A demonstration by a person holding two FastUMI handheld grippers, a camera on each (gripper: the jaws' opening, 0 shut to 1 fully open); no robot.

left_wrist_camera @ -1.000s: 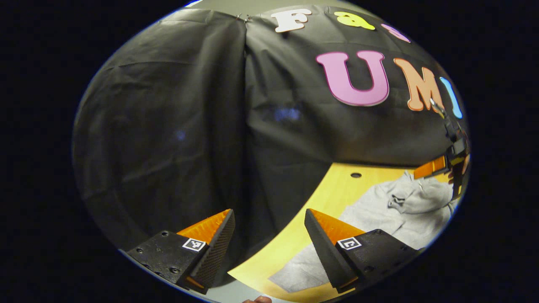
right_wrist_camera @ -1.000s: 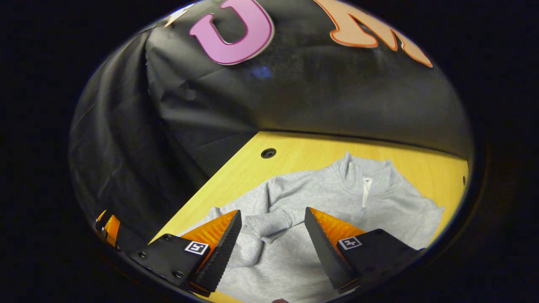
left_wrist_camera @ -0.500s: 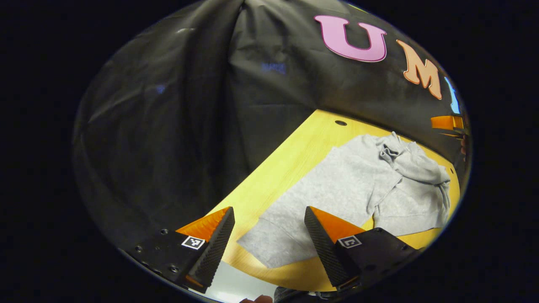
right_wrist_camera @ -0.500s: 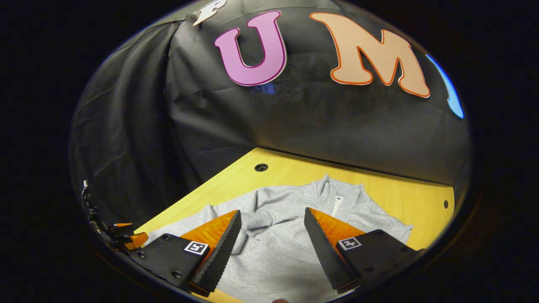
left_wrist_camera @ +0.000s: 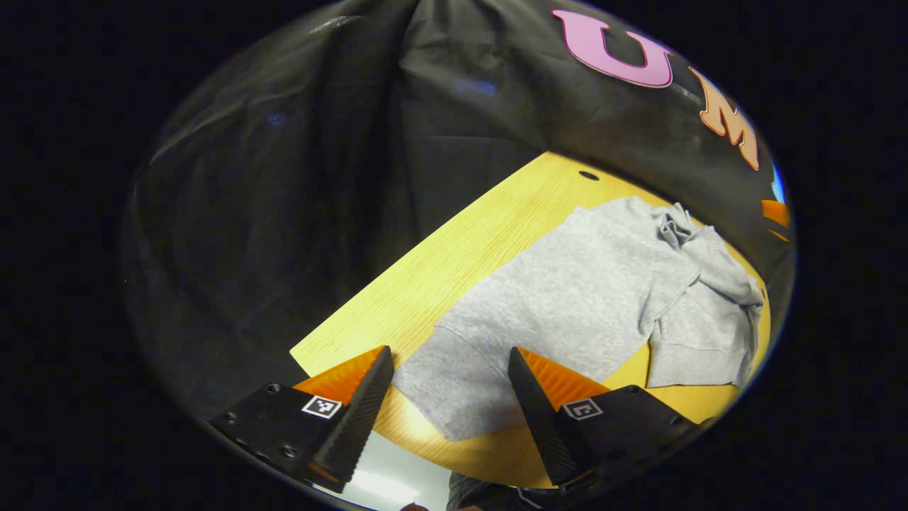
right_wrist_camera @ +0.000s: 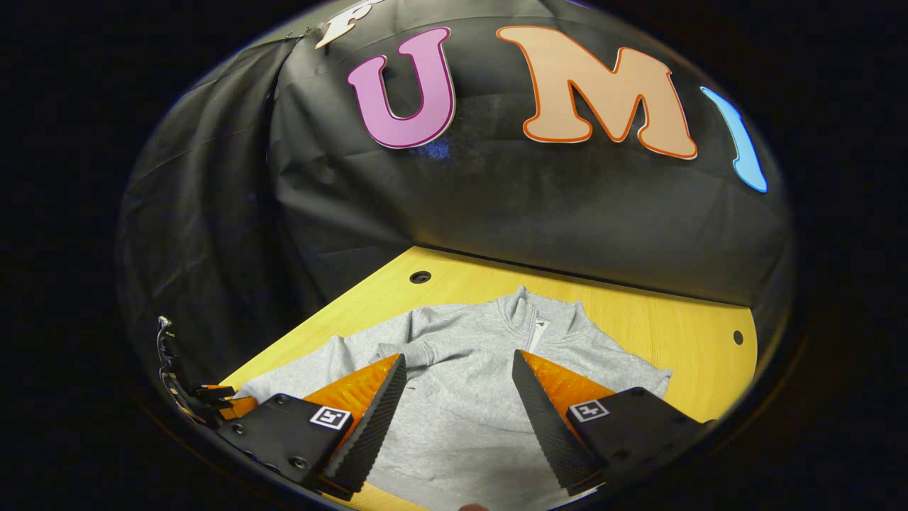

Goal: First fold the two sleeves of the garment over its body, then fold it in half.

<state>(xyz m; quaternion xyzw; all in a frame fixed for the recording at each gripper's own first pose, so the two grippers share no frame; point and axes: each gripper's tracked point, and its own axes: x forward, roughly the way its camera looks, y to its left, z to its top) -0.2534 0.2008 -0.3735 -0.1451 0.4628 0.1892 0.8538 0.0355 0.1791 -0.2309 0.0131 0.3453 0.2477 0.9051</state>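
The grey sweatshirt (right_wrist_camera: 482, 383) is laid flat on the bench (right_wrist_camera: 681, 333), hem at the near edge. One sleeve (right_wrist_camera: 418, 348) is seen folded across the body; the other sleeve's state cannot be determined, and the half fold is judged outstanding. The left gripper (left_wrist_camera: 450, 397) and right gripper (right_wrist_camera: 457, 404) are held spread and empty above the fabric.

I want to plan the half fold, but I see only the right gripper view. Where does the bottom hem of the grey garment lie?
Observer: In the left gripper view, the hem lies flat on the table, close to its front edge and not hanging over.
Operator: Does the left hand-held gripper hold it?
Observer: No. The left hand-held gripper is open and holds nothing.
Operator: And the sleeve on the right side?
Observer: What is probably that sleeve lies beside the body, with a wedge of bare table between. It seems not yet folded over.
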